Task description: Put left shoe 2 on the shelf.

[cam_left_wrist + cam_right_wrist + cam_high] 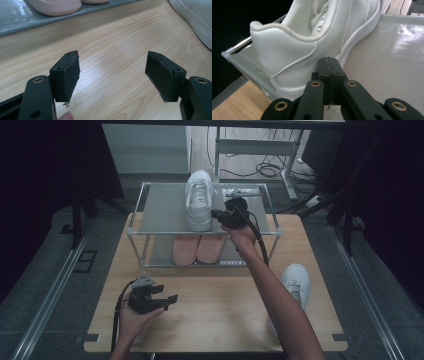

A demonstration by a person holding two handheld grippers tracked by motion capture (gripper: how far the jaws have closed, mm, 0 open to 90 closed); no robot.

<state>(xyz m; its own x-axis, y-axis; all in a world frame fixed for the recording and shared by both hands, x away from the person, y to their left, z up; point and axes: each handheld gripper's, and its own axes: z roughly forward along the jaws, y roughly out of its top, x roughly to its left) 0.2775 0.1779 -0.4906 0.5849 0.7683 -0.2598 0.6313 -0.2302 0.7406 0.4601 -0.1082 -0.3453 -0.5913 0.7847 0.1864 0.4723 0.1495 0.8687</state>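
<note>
The left gripper (159, 298) is waiting released above the near surface (210, 320). On the far rack's top shelf (160, 210), the clenched right gripper (216, 213) is pressing beside the white shoe (199, 200), probably nudging it straight.

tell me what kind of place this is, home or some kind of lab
Most likely a lab or recording setup, not a home: a small shoe rack sits on a wooden table framed by metal rails, with dark curtains at the sides and loose cables on the floor behind.
</note>
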